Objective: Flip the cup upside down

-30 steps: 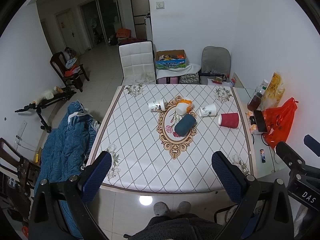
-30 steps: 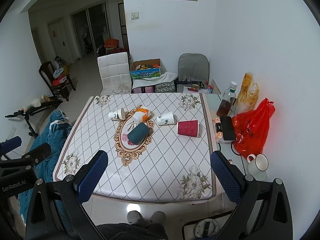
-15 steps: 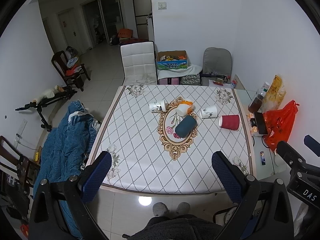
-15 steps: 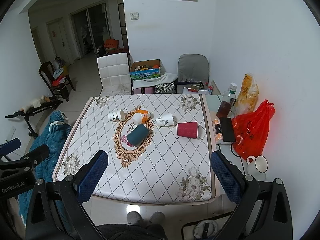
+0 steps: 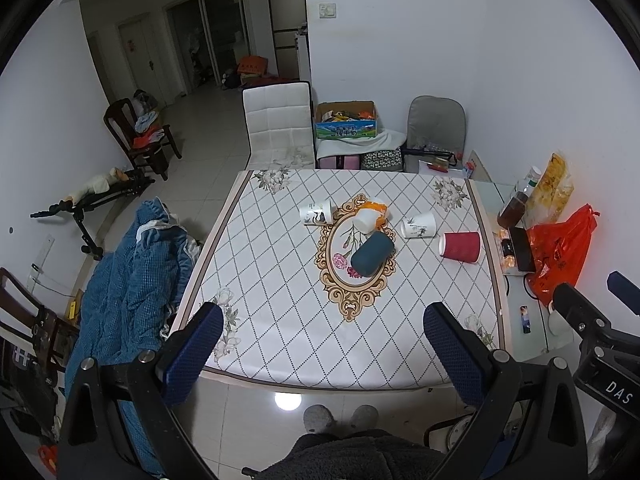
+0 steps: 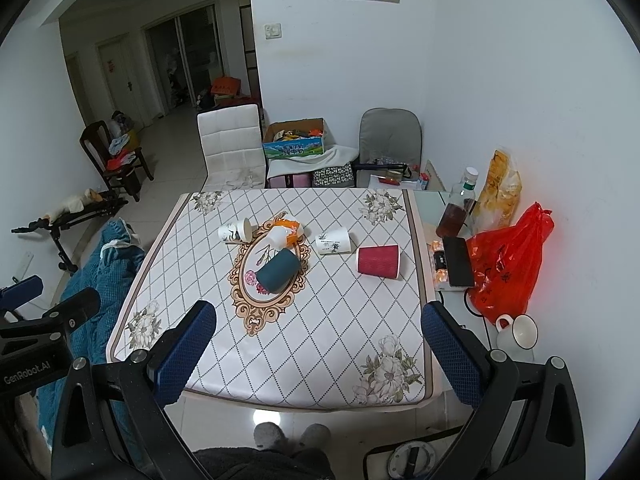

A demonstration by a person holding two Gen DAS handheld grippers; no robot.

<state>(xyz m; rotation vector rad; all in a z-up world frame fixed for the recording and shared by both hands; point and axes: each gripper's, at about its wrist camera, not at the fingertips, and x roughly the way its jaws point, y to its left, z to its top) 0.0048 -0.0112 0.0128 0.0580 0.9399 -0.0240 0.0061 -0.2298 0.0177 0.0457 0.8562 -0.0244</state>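
Observation:
Several cups lie on their sides on the table (image 5: pixel 280 320): a dark teal cup (image 5: pixel 372 254) (image 6: pixel 279 271) in the middle, a red cup (image 5: pixel 460 245) (image 6: pixel 378 261) at the right, a white printed cup (image 5: pixel 316 213) (image 6: pixel 235 231) at the left, another white printed cup (image 5: pixel 418 225) (image 6: pixel 333 241), and a white and orange cup (image 5: pixel 370 216) (image 6: pixel 285 232). My left gripper (image 5: pixel 322 354) is open and empty, high above the table's near edge. My right gripper (image 6: pixel 318 354) is open and empty there too.
A side shelf at the right holds a red plastic bag (image 6: pixel 506 264), a bottle (image 6: pixel 456 210), a phone (image 6: pixel 458 262) and a white mug (image 6: pixel 520 330). A blue blanket (image 5: pixel 128 280) lies left of the table. Chairs (image 5: pixel 278 128) stand behind it.
Both grippers have drawn slightly up and back from the table. The cups have not moved.

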